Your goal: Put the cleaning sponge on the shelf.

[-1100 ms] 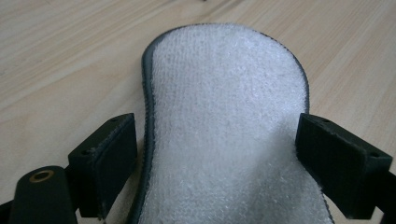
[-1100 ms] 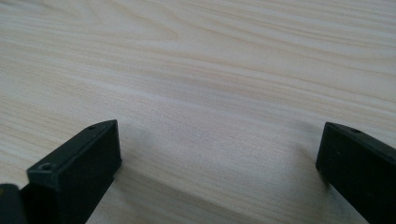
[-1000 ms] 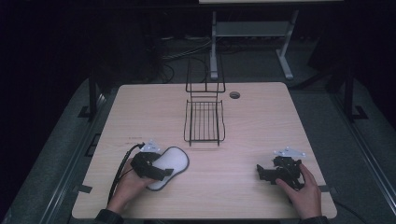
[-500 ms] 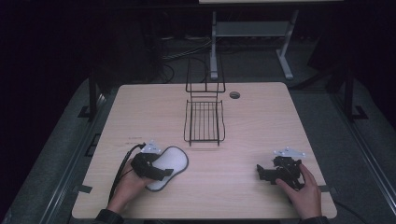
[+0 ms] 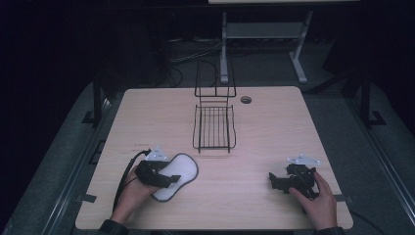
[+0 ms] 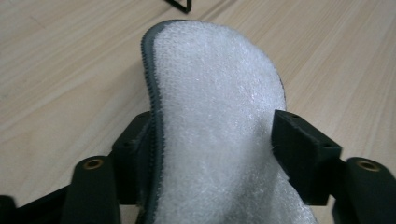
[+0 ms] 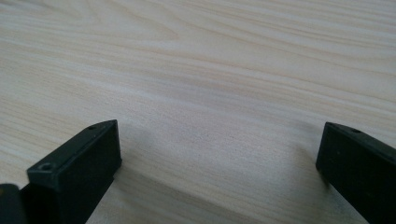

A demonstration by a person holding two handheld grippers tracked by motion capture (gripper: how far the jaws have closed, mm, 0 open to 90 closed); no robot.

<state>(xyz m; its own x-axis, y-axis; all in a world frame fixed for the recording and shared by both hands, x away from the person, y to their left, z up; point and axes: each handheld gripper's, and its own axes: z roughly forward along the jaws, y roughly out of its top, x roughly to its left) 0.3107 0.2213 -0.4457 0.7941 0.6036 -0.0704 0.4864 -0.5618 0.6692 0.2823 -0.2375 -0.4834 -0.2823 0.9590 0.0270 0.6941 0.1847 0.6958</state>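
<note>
Left claw (image 6: 212, 140) pinches insole (image 6: 219, 126); right claw (image 7: 219, 154) wide apart.

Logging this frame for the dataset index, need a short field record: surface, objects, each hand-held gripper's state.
surface: light wood table
objects: black wire rack, white fleecy insole
left hand-held gripper: jaws on both sides of the insole, pinching it so it bows
right hand-held gripper: jaws wide apart, nothing between them
rack position: table centre, beyond the insole
</note>
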